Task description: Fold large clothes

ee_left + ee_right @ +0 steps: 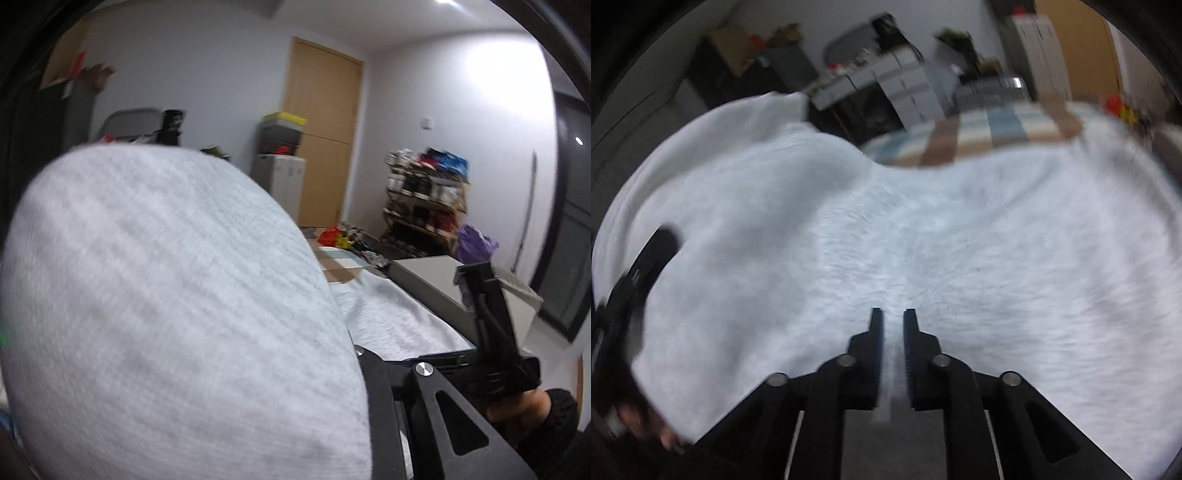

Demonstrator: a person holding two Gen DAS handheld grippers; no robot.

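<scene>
Two grippers on white garment (960, 229): right gripper (893, 319) jaws nearly together, pinching a fabric fold; left gripper (646, 266) draped in cloth, jaws hidden, reads closed. Beyond, bed (979, 125); farther, shelf rack (424, 199) holding blurred packages, labels unreadable.

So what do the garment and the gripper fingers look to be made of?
Garment: pale grey knit, likely cotton fleece; matte, with fine ribbed texture and soft folds. Right gripper: fingers look like matte black plastic with bluish inner pads, possibly rubber.
</scene>
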